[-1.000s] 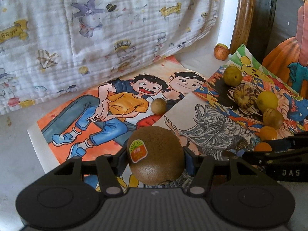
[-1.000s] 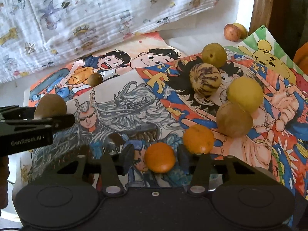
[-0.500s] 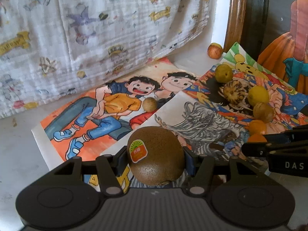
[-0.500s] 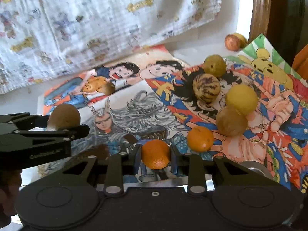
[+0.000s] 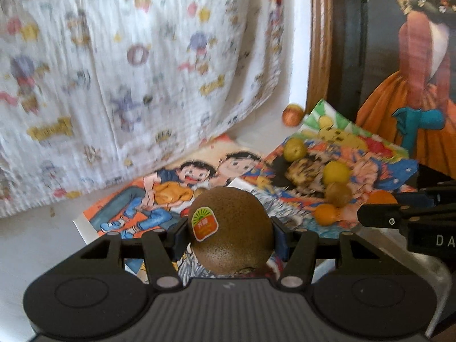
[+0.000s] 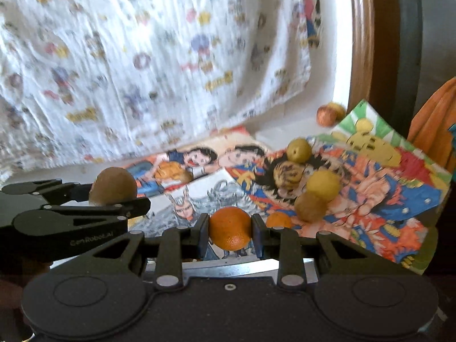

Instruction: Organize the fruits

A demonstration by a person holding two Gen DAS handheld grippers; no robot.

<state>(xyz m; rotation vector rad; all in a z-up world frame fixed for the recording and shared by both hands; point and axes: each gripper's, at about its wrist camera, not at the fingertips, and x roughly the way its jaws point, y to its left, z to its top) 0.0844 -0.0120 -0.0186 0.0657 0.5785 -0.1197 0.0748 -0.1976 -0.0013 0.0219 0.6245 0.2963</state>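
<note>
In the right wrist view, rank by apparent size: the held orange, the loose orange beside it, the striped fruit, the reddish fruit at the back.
1. Held orange, though nearness inflates it.
2. Striped fruit.
3. Reddish fruit and loose orange, partly hidden: too alike to rank.

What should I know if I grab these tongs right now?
Left tongs: shut on the brown fuzzy kiwi with the orange sticker, held in the air.
Right tongs: shut on a small round orange, also held up.
Still on the cartoon posters: another orange, two yellow-green fruits, a striped one, a brown one.
A reddish fruit sits by the wooden frame.
Nothing looks sorted yet.
</note>
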